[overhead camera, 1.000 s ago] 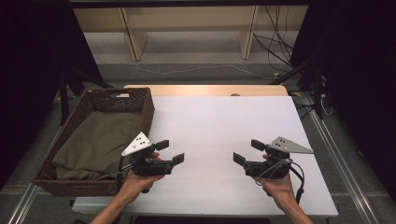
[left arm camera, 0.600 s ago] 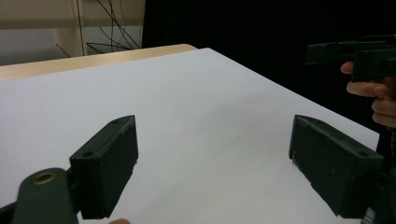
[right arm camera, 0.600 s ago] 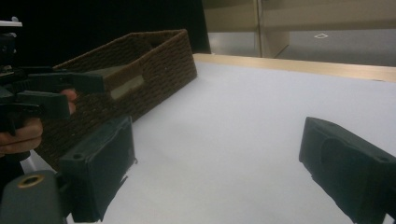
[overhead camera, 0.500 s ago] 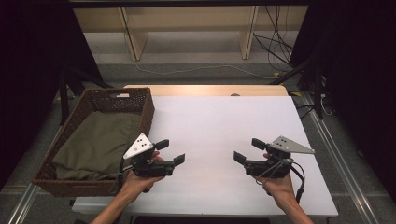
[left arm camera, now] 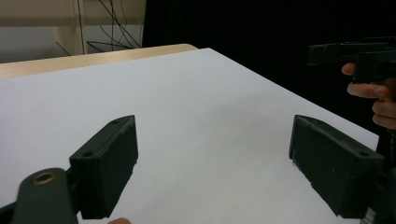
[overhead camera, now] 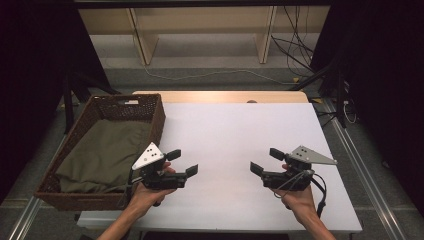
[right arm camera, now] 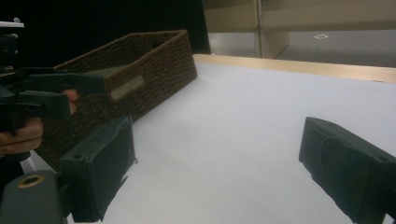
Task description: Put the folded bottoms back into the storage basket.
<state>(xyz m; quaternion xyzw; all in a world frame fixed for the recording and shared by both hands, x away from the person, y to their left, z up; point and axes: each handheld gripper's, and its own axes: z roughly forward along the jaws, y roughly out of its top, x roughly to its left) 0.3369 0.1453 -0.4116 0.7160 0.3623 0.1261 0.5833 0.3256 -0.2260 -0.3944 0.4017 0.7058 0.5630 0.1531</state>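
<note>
Inside the wicker basket [overhead camera: 155, 117] lies an olive cloth [overhead camera: 107, 155]; both grippers, left gripper [overhead camera: 182, 163] and right gripper [overhead camera: 266, 161], gape empty.

Even overhead light on white bench [overhead camera: 235, 135]; no glare, shadows faint and soft. Surround at 9 and 3 o'clock drops to near black in high view. Basket [overhead camera: 105, 110] interior dim. Claw views darker, grainy; near jaws soft, slightly out of focus at 6 o'clock. Background shelving at 12 o'clock brighter, mildly blurred. Slight wide-angle stretch at edges.
</note>
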